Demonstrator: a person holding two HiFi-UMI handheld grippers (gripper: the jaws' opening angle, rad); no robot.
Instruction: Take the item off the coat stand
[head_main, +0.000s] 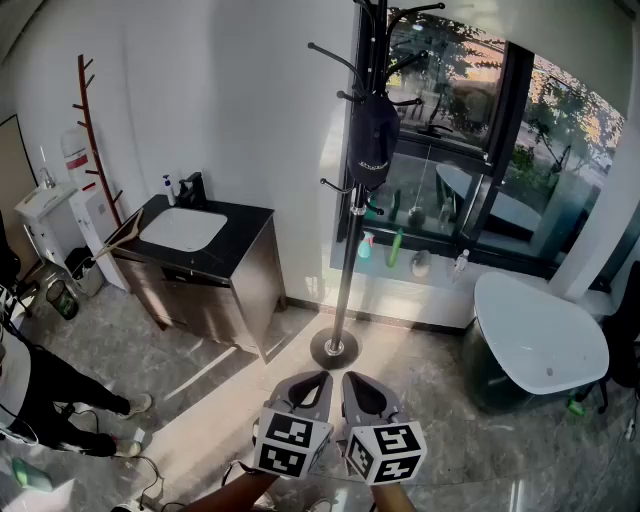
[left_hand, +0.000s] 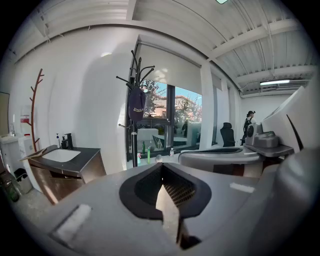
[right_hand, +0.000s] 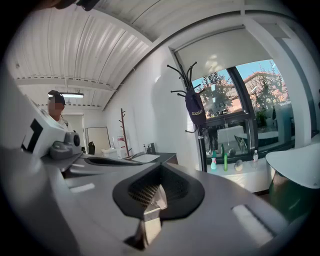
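A dark cap-like item (head_main: 372, 140) with white print hangs high on a black coat stand (head_main: 347, 262), whose round base rests on the floor in front of the window. Both grippers are held low and side by side, well short of the stand. My left gripper (head_main: 311, 380) has its jaws together with nothing between them, and so does my right gripper (head_main: 359, 381). In the left gripper view the item (left_hand: 136, 104) hangs far off, above and left of the shut jaws (left_hand: 161, 166). The right gripper view has the item (right_hand: 195, 110) up and to the right of its jaws (right_hand: 160, 168).
A steel cabinet with a white sink (head_main: 190, 235) stands left of the stand. A red-brown wooden coat tree (head_main: 95, 130) leans at the far left wall. A white oval table (head_main: 545, 335) is at the right. Bottles (head_main: 396, 245) line the window sill. A person's legs (head_main: 60, 385) are at the left.
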